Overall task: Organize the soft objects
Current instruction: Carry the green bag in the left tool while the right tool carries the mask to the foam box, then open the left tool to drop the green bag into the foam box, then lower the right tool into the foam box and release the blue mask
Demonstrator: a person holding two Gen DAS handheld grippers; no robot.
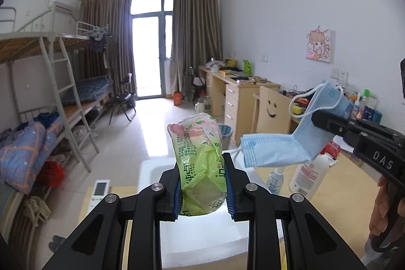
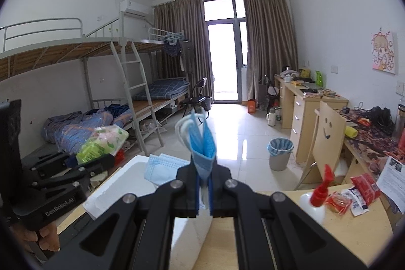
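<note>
A green tissue pack (image 1: 200, 163) with a pink flower print stands upright between my left gripper's (image 1: 202, 168) pads, which are shut on it. It hangs over a white foam box (image 1: 202, 232). To the right, my right gripper (image 1: 319, 118) is shut on a light blue face mask (image 1: 276, 148), which bends and sticks out leftward toward the pack. In the right wrist view, the face mask (image 2: 202, 143) rises folded from my right gripper (image 2: 203, 176), its ear loops at the top. The left gripper (image 2: 101, 158) with the tissue pack (image 2: 103, 141) is at the left, above the foam box (image 2: 114, 184).
On the wooden table lie a white remote (image 1: 100, 191), a white bottle (image 1: 308, 176), a small clear bottle (image 1: 274, 179), a red-capped bottle (image 2: 319, 196) and snack packets (image 2: 354, 191). Beyond stand a smiley-face chair (image 2: 326, 133), a bin (image 2: 279, 153) and bunk beds (image 2: 126, 98).
</note>
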